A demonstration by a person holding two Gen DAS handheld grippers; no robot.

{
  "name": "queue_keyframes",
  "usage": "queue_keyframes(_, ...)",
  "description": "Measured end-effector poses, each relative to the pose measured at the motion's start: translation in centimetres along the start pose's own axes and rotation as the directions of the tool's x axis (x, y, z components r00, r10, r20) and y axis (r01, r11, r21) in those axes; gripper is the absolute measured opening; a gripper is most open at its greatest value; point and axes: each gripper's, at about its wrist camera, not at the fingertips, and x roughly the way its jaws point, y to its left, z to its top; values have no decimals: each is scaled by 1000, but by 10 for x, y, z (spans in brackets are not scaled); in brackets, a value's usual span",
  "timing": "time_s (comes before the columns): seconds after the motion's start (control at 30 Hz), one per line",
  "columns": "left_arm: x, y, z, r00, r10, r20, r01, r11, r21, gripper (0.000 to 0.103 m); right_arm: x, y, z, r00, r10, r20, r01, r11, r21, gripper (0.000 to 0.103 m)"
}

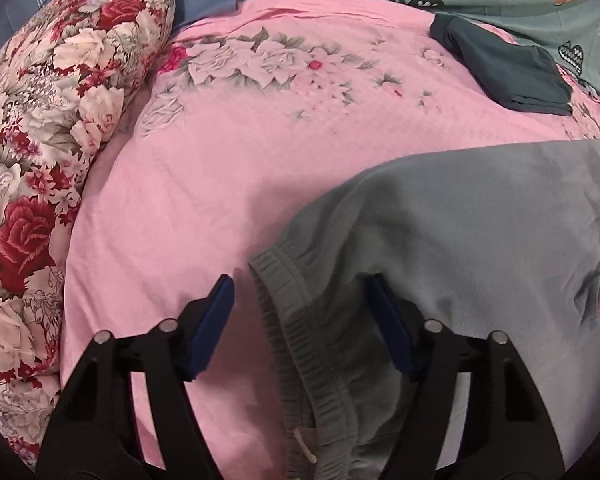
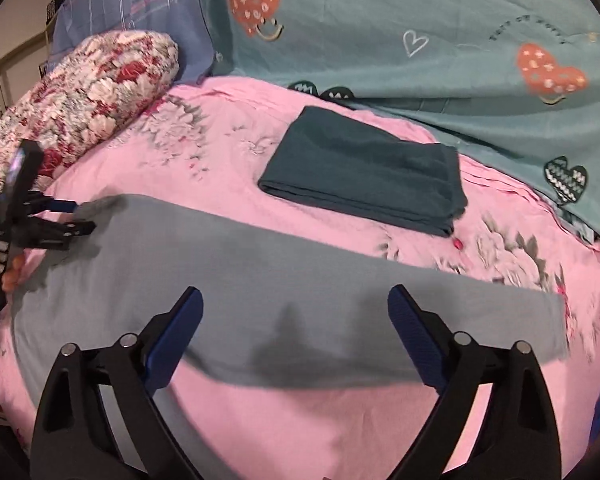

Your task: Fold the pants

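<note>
Grey pants (image 2: 260, 280) laid lengthwise across pink bed sheet (image 1: 240, 152), halved already. Left gripper (image 1: 300, 316) spread wide, elastic waistband (image 1: 296, 320) straddled for pickup. Right gripper (image 2: 296, 336) wide open above leg, nothing held.

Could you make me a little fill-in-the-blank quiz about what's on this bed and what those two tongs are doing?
1. The grey pants lie spread on a ____ floral sheet.
2. Beyond the pants lies a folded dark ____ garment.
3. The left tongs are open around the pants' ____.
4. The right tongs are ____, holding nothing.

Missing words: pink; teal; waistband; open
</note>
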Motion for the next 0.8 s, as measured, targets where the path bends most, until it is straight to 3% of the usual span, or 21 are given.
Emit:
queue_keyframes(0.03, -1, -1, -2, 1000, -19, 5, 19, 1000, 0, 58, 13, -4, 7, 1000, 5, -17, -6, 1000, -16, 84)
queue_keyframes(0.2, -4, -3, -4, 998, -69, 0, 69, 998, -1, 33, 60, -16, 25, 994, 63, -91, -70, 994, -85, 81)
queue_keyframes(0.37, -5, -5, -3, 998, -66, -4, 66, 998, 4, 30, 93, -4, 29, 989, 44, -140, -75, 970, -229, 81)
queue_keyframes(0.43, -5, -3, -3, 997, -71, -3, 71, 997, -5, 30, 107, -4, 30, 986, 26, -167, -67, 967, -245, 72)
queue_keyframes(0.47, -5, -3, -3, 997, -72, -3, 72, 997, -8, 30, 117, -5, 30, 980, 26, -197, -74, 968, -241, 58)
queue_keyframes(0.5, -5, -2, -4, 997, -71, -4, 71, 997, -8, 30, 123, -6, 29, 974, 38, -224, -92, 967, -236, 52)
queue_keyframes(0.63, -4, -2, -2, 998, -68, -8, 68, 998, -15, 30, 127, -16, 33, 960, 127, -249, -174, 968, -178, 39)
queue_keyframes(0.7, -4, -1, -1, 998, -67, -10, 66, 998, -20, 30, 126, -24, 36, 957, 144, -251, -183, 973, -139, 5)
queue_keyframes(0.8, -4, -1, 0, 998, -56, -12, 56, 998, -29, 29, 124, -29, 35, 944, 189, -269, -224, 969, -107, 2)
